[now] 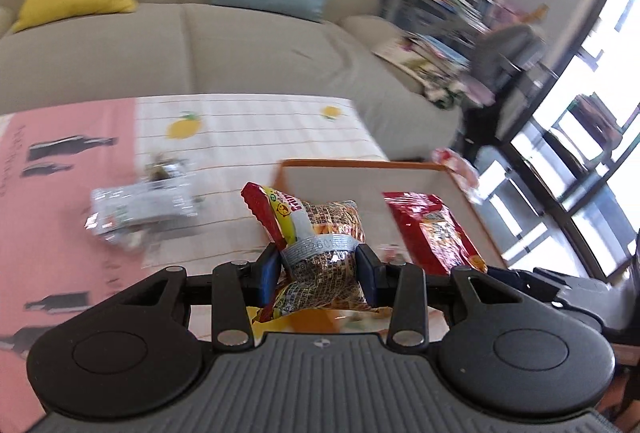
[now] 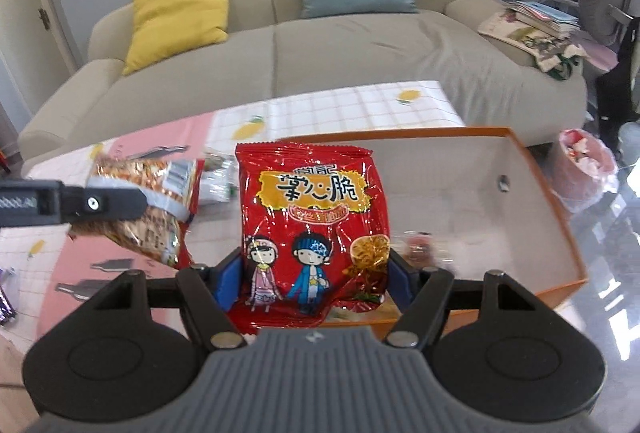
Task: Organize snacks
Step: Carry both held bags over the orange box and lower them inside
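Note:
My left gripper (image 1: 318,271) is shut on a clear noodle snack pack with red and yellow print (image 1: 320,229), pinched at its middle and held above the table by the left wall of an orange box (image 1: 360,163). The same pack shows in the right wrist view (image 2: 144,205), with the left gripper's fingers (image 2: 92,203) on it. My right gripper (image 2: 316,279) is shut on a red snack bag with two cartoon children (image 2: 312,221), held upright over the box's near left corner. The box (image 2: 560,217) has white inner walls. The red bag also shows in the left wrist view (image 1: 432,229).
A silver snack pack (image 1: 140,209) lies blurred on the pink and lemon-print tablecloth (image 1: 240,129), left of the box. A small wrapped item (image 2: 418,247) lies inside the box. A beige sofa (image 2: 360,45) stands behind the table. A pink bin (image 2: 586,169) stands at the right.

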`<state>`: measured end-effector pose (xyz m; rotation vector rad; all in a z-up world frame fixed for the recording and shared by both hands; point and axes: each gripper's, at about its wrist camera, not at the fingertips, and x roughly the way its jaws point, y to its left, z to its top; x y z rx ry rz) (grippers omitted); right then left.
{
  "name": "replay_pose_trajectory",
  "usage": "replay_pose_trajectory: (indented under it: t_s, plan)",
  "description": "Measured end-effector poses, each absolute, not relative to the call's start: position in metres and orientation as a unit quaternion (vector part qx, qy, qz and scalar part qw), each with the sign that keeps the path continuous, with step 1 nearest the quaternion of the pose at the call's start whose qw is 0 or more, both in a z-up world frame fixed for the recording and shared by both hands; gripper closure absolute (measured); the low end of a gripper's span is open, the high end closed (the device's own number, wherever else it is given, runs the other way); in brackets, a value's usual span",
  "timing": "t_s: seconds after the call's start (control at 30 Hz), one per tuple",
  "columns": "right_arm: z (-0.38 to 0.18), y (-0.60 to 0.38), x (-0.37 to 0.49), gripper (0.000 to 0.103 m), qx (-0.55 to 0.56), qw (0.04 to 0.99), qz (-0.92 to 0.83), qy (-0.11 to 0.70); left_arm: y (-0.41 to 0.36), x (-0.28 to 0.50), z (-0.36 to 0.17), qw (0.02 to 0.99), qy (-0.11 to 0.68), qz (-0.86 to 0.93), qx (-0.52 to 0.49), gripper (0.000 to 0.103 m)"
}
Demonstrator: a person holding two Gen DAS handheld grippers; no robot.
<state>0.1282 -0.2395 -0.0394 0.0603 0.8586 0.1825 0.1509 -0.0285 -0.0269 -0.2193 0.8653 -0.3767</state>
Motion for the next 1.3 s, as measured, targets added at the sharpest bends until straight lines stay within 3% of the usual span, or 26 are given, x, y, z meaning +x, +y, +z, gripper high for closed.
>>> replay_pose_trajectory:
  t_s: [0.53, 1.3]
  plan:
    - [-0.065, -0.330, 0.186, 0.034, -0.045, 0.864, 0.044, 0.500, -0.152, 0.209, -0.062, 0.822, 0.488, -0.286, -0.067, 0.058]
    - [-0.135, -0.342, 0.237, 0.033, -0.122, 0.794, 0.069, 0.591, -0.189, 0.255, -0.129, 0.758, 0.596, -0.261, -0.044, 0.057]
